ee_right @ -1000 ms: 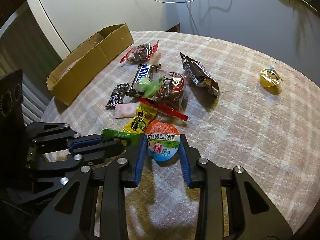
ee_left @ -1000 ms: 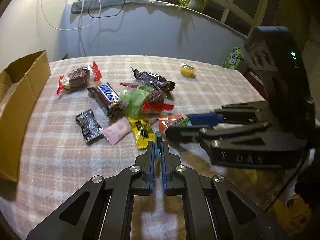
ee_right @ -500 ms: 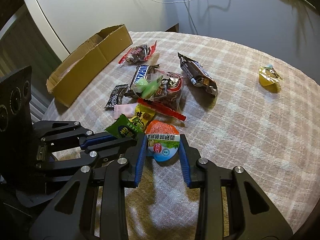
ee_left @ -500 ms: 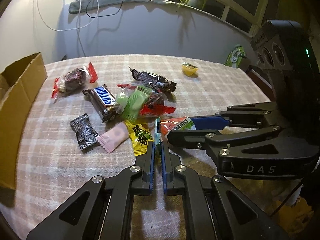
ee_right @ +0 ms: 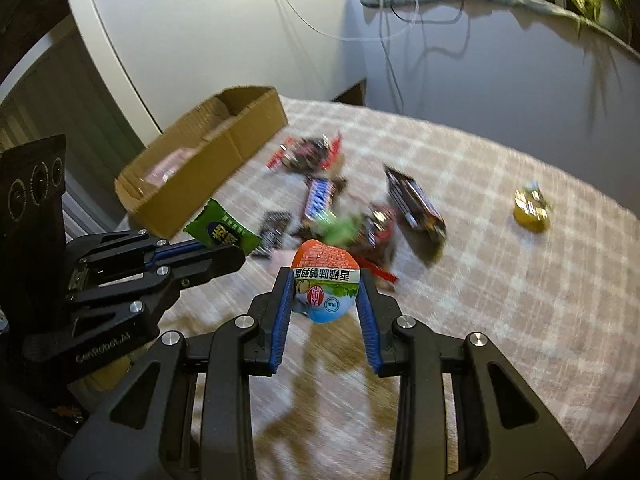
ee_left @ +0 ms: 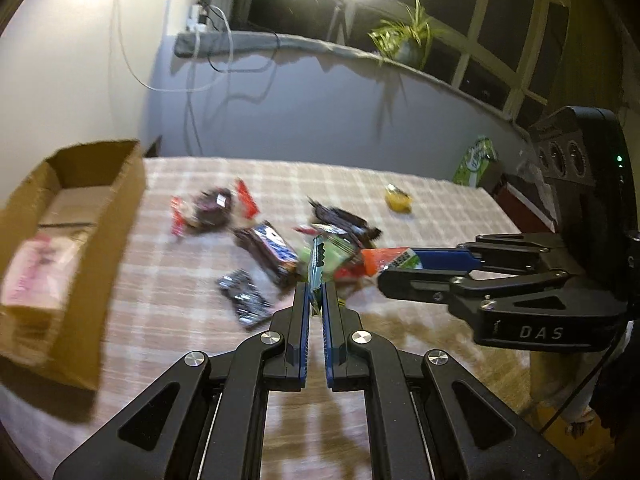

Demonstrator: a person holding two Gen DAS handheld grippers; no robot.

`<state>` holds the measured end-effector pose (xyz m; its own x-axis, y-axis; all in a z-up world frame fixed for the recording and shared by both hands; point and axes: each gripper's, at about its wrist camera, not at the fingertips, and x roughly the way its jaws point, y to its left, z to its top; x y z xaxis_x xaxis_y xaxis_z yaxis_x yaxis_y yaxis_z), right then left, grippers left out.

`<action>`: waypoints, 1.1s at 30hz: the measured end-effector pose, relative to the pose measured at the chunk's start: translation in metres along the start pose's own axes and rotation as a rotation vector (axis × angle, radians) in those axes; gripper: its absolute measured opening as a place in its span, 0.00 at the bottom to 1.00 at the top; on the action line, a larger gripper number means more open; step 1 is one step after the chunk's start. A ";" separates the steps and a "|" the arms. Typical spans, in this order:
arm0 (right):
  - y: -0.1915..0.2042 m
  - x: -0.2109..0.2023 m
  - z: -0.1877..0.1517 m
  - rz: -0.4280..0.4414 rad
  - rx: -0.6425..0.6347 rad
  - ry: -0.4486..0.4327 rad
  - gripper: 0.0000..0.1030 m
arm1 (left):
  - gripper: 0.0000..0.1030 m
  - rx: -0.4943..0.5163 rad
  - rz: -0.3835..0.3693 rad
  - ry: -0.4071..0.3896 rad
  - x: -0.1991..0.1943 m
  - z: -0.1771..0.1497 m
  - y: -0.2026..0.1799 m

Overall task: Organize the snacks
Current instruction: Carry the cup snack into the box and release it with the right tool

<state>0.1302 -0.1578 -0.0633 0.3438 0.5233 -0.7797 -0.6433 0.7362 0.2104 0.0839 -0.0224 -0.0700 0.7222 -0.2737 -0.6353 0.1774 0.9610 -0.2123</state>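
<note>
My left gripper (ee_left: 315,296) is shut on a green candy packet (ee_left: 317,266), seen edge-on; it also shows in the right wrist view (ee_right: 219,231), held above the table. My right gripper (ee_right: 325,280) is shut on an orange and white snack cup (ee_right: 325,286), also lifted; it shows in the left wrist view (ee_left: 390,261). A heap of wrapped snacks (ee_right: 344,216) lies on the checked tablecloth (ee_right: 520,280) beyond both grippers. An open cardboard box (ee_left: 68,236) stands at the left with a pink packet (ee_left: 36,268) inside.
A yellow jelly cup (ee_right: 530,210) sits apart at the right. A Snickers bar (ee_right: 318,200) and a dark bar (ee_right: 416,204) lie in the heap. A wall, cables and a plant ledge are behind the table. A green carton (ee_left: 476,160) stands past the far edge.
Both grippers have risen off the table with their snacks and tilted up. The box has come further into view. The scene is motion-blurred.
</note>
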 end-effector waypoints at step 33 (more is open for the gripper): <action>0.153 0.100 0.139 0.108 -0.208 -0.049 0.32 | 0.05 -0.153 0.294 -0.117 -0.071 0.010 0.159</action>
<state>0.1612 0.0670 -0.0274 0.2950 0.6178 -0.7289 -0.8035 0.5732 0.1607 0.0675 0.1505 -0.0515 0.8008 0.0292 -0.5982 -0.1456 0.9784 -0.1470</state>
